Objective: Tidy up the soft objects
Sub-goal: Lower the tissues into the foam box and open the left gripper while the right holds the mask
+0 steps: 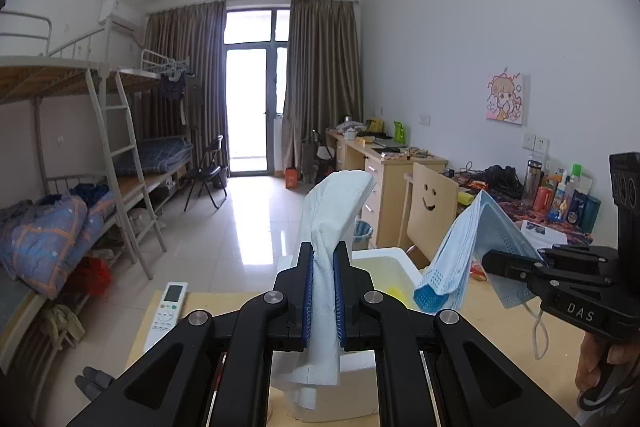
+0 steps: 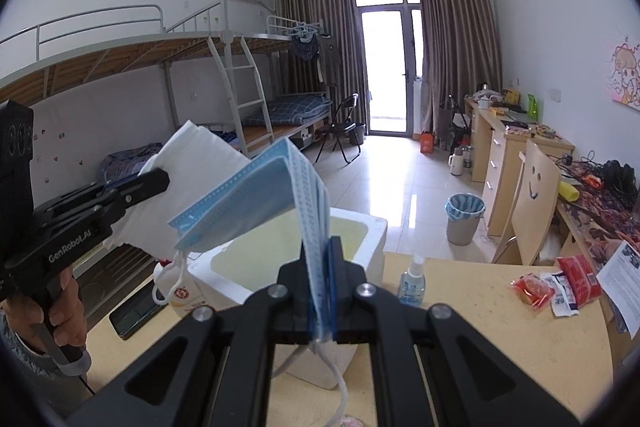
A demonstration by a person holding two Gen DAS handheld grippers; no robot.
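Note:
My left gripper is shut on a pale white folded soft piece, which stands up from between the pads. It hangs above the near rim of an open white foam box. In the right wrist view the same gripper holds that white piece at the left. My right gripper is shut on a stack of blue face masks that fans out over the foam box, ear loops dangling below. From the left wrist view, the right gripper and its masks are to the right.
The box sits on a light wooden table. On it lie a remote control, a small spray bottle, red snack packets, a white bottle and a dark phone. A smiley-face chair stands behind.

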